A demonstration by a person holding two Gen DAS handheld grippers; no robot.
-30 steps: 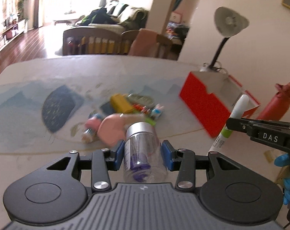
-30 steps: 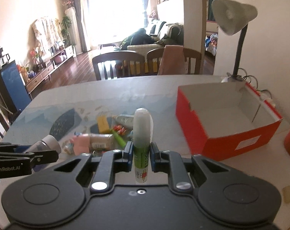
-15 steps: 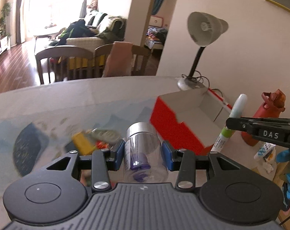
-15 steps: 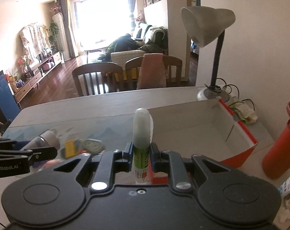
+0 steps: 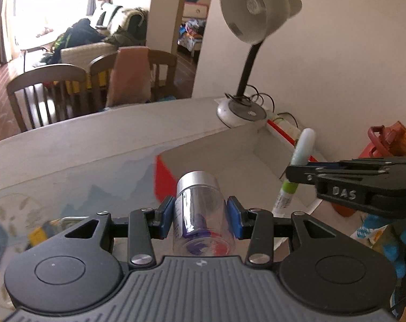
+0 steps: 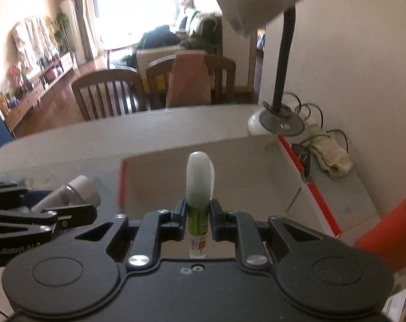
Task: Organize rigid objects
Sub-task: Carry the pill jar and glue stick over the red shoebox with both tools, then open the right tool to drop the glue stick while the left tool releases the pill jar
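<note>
My left gripper [image 5: 200, 216] is shut on a clear plastic jar [image 5: 200, 201] with a silver lid, held above the near left corner of the open red box [image 5: 164, 179]. My right gripper [image 6: 199, 216] is shut on a white and green glue tube [image 6: 199, 187], held upright over the near wall of the red box [image 6: 256, 177], whose pale inside looks bare. The tube also shows in the left wrist view [image 5: 296, 171], and the jar in the right wrist view [image 6: 74, 191].
A grey desk lamp [image 5: 254, 21] stands behind the box with its base [image 6: 280, 123] and cables by the wall. A red bottle [image 6: 396, 220] stands to the right of the box. A cloth [image 6: 331, 155] lies by the wall. Chairs [image 6: 114, 94] stand beyond the table's far edge.
Both grippers have moved right and forward from the pile of small objects to the red box, each still holding its object. The pile has slid out of view to the left.
</note>
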